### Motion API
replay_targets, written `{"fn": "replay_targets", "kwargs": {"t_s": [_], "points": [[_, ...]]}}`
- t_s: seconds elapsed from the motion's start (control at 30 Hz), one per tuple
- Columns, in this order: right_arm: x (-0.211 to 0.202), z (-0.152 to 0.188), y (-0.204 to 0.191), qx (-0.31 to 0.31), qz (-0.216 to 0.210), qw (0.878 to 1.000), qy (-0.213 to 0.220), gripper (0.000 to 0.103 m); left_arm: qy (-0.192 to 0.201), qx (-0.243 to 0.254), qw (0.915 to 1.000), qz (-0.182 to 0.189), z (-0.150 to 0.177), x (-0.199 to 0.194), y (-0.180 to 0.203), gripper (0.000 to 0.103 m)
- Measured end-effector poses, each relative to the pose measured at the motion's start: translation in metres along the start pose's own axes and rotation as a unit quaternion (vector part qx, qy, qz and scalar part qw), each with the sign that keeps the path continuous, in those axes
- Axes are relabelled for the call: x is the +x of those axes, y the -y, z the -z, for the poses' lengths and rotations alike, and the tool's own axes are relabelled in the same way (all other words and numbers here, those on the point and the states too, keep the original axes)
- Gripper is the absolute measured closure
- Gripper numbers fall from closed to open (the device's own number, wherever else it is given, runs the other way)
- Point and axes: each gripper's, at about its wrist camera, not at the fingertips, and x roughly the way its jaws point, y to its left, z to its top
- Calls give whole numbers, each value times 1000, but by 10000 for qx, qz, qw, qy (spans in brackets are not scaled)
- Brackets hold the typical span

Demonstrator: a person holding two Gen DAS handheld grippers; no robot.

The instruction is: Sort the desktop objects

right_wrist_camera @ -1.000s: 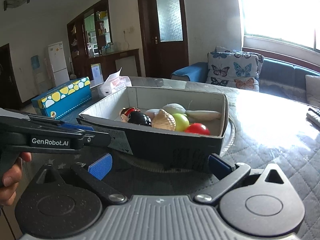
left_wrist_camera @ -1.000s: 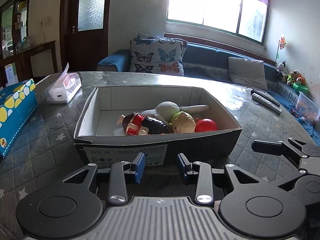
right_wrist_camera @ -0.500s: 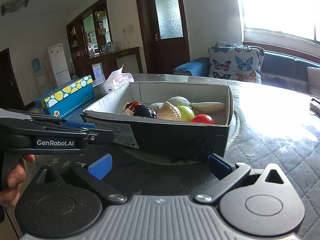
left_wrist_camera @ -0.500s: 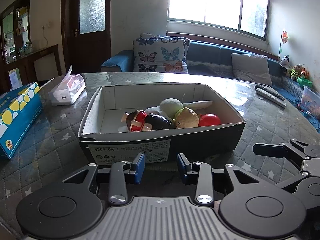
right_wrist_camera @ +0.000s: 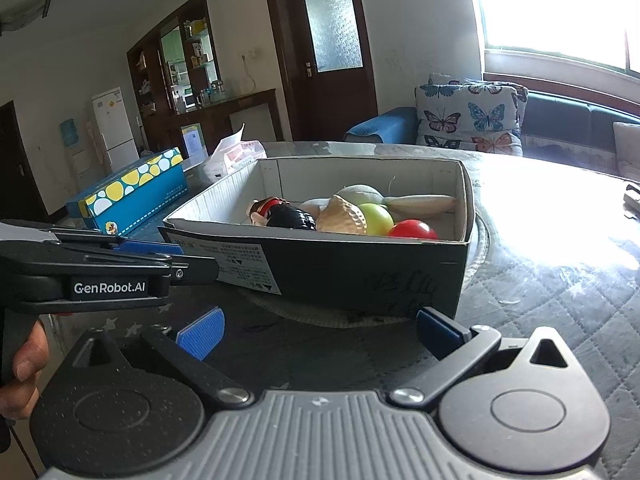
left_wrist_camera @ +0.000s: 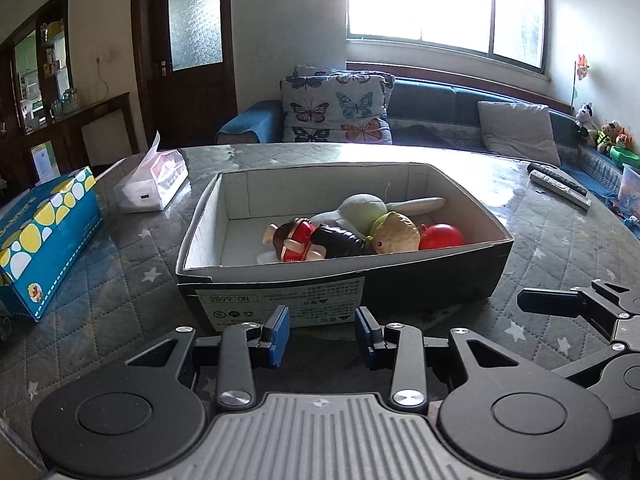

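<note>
A dark cardboard box [left_wrist_camera: 280, 268] [right_wrist_camera: 352, 264] with a white inside stands on the quilted table. In it lie a small doll in red and black [left_wrist_camera: 308, 236] [right_wrist_camera: 280, 212], a tan shell-like toy [left_wrist_camera: 396, 232] [right_wrist_camera: 344, 216], a green ball [right_wrist_camera: 376, 218], a red ball [left_wrist_camera: 442, 236] [right_wrist_camera: 412, 230] and a pale stuffed toy [left_wrist_camera: 364, 208]. My left gripper [left_wrist_camera: 322, 330] hovers just in front of the box's labelled wall, open with nothing between its blue pads. My right gripper [right_wrist_camera: 320, 330] stands wide open near the box's front corner, empty.
A blue box with yellow and white spots [left_wrist_camera: 44, 236] [right_wrist_camera: 132, 196] lies to the left, and a tissue pack [left_wrist_camera: 154, 184] behind it. Two remote controls [left_wrist_camera: 560, 186] rest at the far right edge. A hand [right_wrist_camera: 22, 364] holds the left gripper's handle. A sofa with butterfly cushions [left_wrist_camera: 336, 108] is behind.
Both views have tilted slightly, so the box sits a little higher and farther in the frames. Neither gripper's opening changed and the toys stayed put.
</note>
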Motion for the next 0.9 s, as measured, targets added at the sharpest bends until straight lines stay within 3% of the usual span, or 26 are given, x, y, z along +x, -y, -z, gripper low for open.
{"fn": "replay_targets", "kwargs": {"t_s": [0.9], "points": [[26, -10, 2, 98, -81, 9997, -232, 0, -89, 79, 9999, -56, -4, 17, -5, 64]]}}
